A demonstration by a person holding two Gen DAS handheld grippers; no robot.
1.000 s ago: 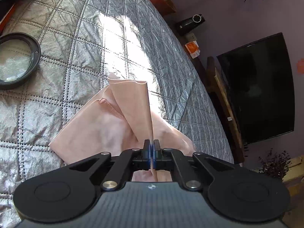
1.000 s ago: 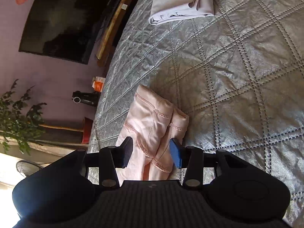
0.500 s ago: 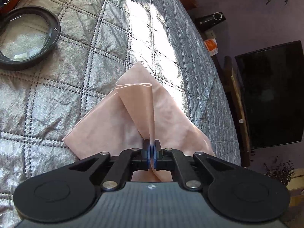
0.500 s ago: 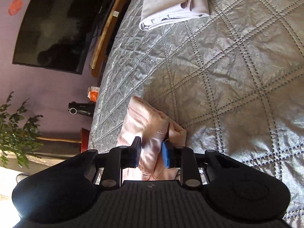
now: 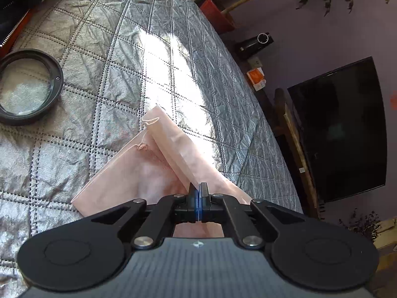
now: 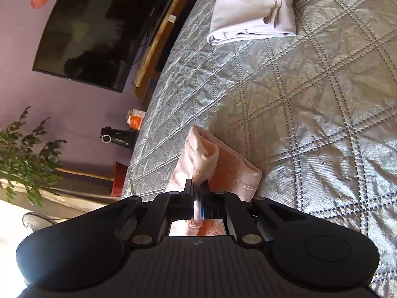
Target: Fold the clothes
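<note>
Left gripper [image 5: 198, 190]: jaws pressed together, blue pads meeting, a thin fold of pink garment [image 5: 139, 173] pinched between them and rising from the tips. Right gripper [image 6: 197, 191]: jaws nearly closed, clamped on a bunched hem of the same garment. Both point forward and down over the bed. No hands or sleeves visible.

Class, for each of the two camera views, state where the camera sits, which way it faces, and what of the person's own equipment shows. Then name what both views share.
Left wrist: sits on the left tool, looks forward and down along its shut fingers at the pink garment on the grey quilt; only the tool's black body shows.
Right wrist: sits on the right tool, looks down at the same pink garment, with a folded white garment beyond; only that tool shows.
Shared: garment, quilt, television, orange box.
</note>
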